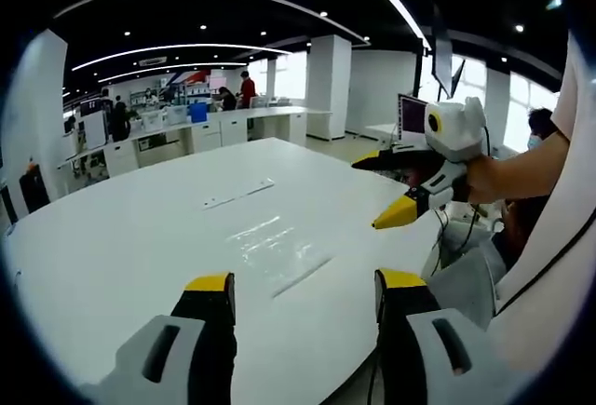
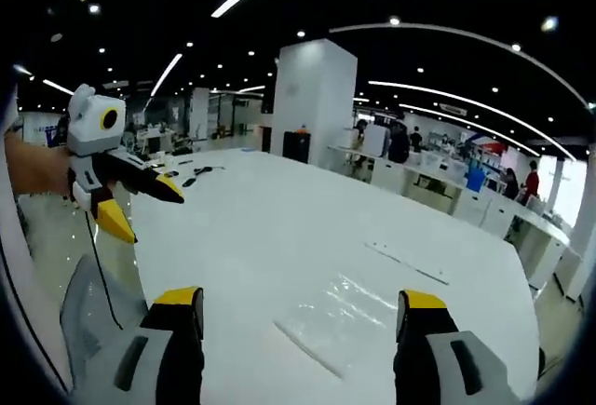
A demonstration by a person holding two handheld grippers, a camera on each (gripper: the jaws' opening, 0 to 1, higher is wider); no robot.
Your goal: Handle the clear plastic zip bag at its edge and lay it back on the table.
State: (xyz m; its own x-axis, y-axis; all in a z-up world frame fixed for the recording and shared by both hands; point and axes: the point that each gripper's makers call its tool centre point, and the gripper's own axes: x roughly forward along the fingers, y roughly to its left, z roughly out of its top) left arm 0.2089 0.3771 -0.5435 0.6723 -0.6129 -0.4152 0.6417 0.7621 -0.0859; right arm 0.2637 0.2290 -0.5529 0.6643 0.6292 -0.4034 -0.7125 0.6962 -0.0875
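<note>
You are in a large open office with dark ceilings, curved light strips and white columns, standing at a big white desk (image 1: 140,228). The clear plastic zip bag (image 1: 279,247) lies flat on that desk, its zip edge a pale strip toward the near side in the left gripper view; in the right gripper view the same bag (image 2: 345,317) lies ahead between your claw's two jaws, flat and untouched.

Your left claw (image 1: 303,289) stands wide open at the bottom of its own view, yellow-tipped jaws well apart, nothing between them, hanging above the desk just short of the bag. It also comes into the right gripper view from the left (image 2: 144,205), where its jaws are parted and empty, off the desk's near edge.

Your right claw (image 2: 303,307) is likewise wide open and holds nothing, its jaws to either side of the bag as seen from above. In the left gripper view it enters from the right (image 1: 386,191), held by your hand (image 1: 489,182), jaws spread, over the desk's right edge and apart from the bag.

A thin white strip (image 1: 237,194) lies on the desk beyond the bag, well apart from it. Further desks and people stand in the background.
</note>
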